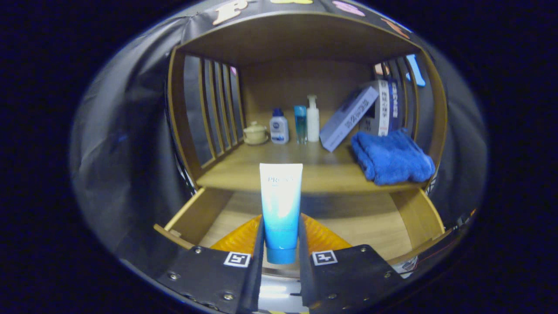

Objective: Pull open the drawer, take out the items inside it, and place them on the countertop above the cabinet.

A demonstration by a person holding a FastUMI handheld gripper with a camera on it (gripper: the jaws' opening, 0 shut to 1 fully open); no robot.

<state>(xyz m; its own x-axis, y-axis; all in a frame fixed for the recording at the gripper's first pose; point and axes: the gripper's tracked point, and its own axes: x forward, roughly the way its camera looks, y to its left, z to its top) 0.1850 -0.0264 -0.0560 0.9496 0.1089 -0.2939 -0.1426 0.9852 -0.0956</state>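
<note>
A white-to-blue tube (pixel 280 209) stands cap down between my fingers, and both fingers press on its lower part; my gripper (pixel 281 237) is shut on it. The tube hangs above the pulled-open wooden drawer (pixel 198 216), whose pale bottom (pixel 370 224) shows beyond the fingers. The top end of the tube reaches up in front of the countertop (pixel 324 174) of the cabinet, just beyond the drawer.
On the countertop stand a small lidded pot (pixel 255 133), a white-and-blue bottle (pixel 279 127), a thin blue bottle (pixel 300 123), a white pump bottle (pixel 312 118), leaning boxes (pixel 348 117) and a folded blue towel (pixel 390 159). Slatted sides (pixel 216 109) and a shelf roof enclose it.
</note>
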